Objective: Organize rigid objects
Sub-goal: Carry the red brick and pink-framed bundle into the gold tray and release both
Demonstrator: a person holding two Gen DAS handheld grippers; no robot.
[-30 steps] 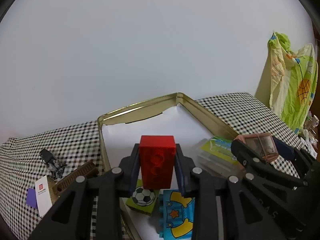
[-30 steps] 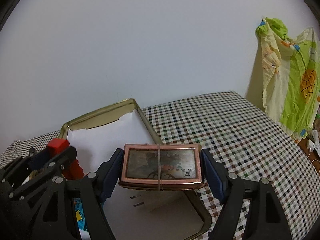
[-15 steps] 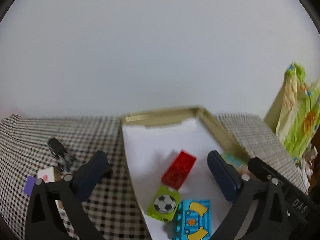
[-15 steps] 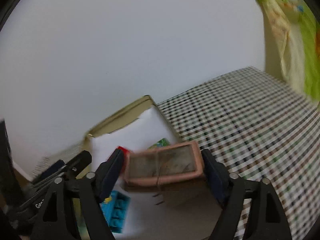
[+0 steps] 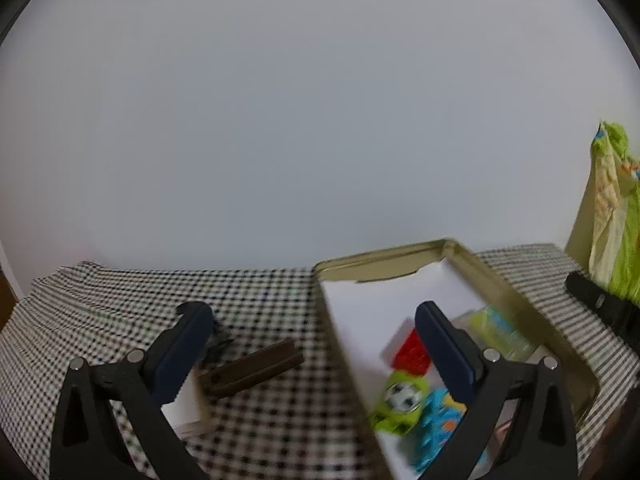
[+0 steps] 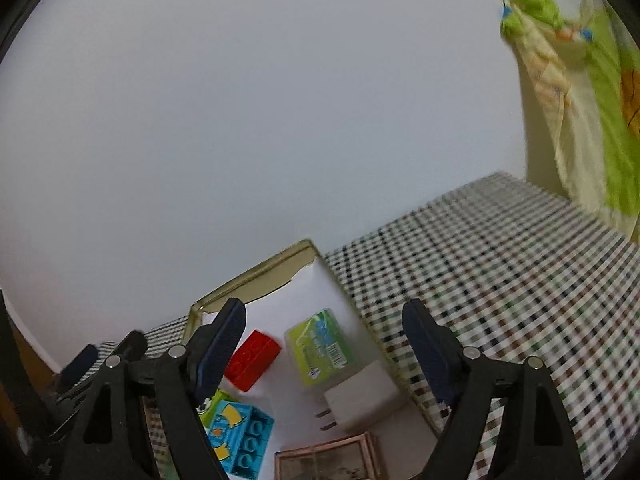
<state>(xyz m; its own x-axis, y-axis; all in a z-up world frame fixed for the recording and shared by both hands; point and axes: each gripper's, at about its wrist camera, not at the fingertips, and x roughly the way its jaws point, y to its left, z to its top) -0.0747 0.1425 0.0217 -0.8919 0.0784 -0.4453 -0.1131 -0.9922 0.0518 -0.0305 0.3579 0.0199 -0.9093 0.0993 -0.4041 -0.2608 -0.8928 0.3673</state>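
A gold tin tray (image 5: 516, 300) (image 6: 248, 280) lined with white paper lies on the checked tablecloth. In it lie a red brick (image 5: 412, 354) (image 6: 252, 358), a green football brick (image 5: 398, 398), a blue brick (image 5: 438, 428) (image 6: 240, 436), a green card box (image 6: 322, 346), a white plug adapter (image 6: 360, 398) and a pink framed box (image 6: 332, 460). My left gripper (image 5: 316, 344) is open and empty above the tray's left edge. My right gripper (image 6: 324, 344) is open and empty above the tray.
Left of the tray on the cloth (image 5: 260, 304) lie a brown comb (image 5: 252, 368), a small black object (image 5: 216, 344) and a white card (image 5: 184, 408). A green and yellow cloth (image 6: 580, 100) hangs at the right. A white wall stands behind.
The left gripper let go of the red brick into the tray and swung left. The right gripper opened and released the pink framed box, which now lies in the tray's near end.
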